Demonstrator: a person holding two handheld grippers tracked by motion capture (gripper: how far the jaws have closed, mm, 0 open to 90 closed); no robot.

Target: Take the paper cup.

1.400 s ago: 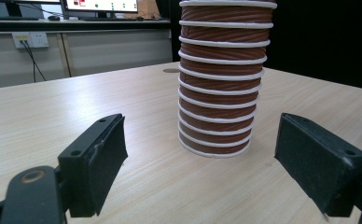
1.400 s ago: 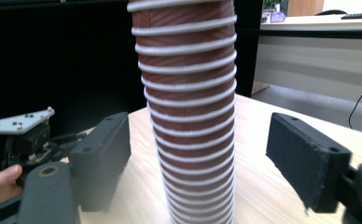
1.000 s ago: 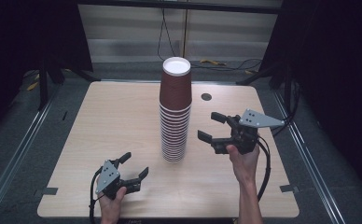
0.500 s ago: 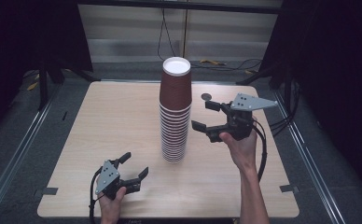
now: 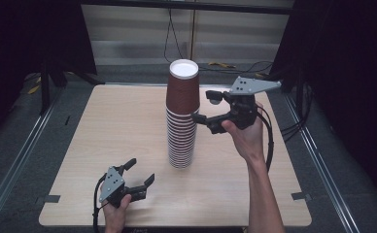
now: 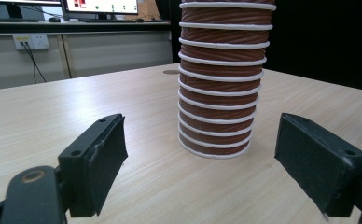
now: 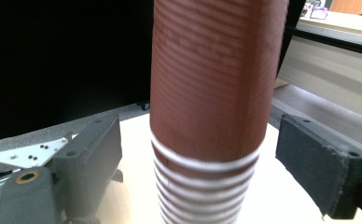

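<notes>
A tall stack of brown ribbed paper cups [image 5: 181, 116] with white rims stands upright in the middle of the wooden table [image 5: 104, 126]. My right gripper [image 5: 203, 106] is raised beside the stack's upper part, open. In the right gripper view its jaws stand on either side of the top cup [image 7: 212, 93], with a gap on each side. My left gripper [image 5: 140, 171] rests low near the table's front edge, open with nothing between its jaws. In the left gripper view it faces the base of the stack [image 6: 219, 79], a short way off.
A small dark disc [image 6: 171, 72] lies on the table behind the stack. Cables [image 5: 235, 65] run over the floor behind the table, and metal rails [image 5: 21, 155] flank its sides. A bench with monitors [image 6: 100, 7] stands farther back.
My right gripper has risen and moved left, from beside the stack's middle up to its top cup. The left gripper has stayed in place.
</notes>
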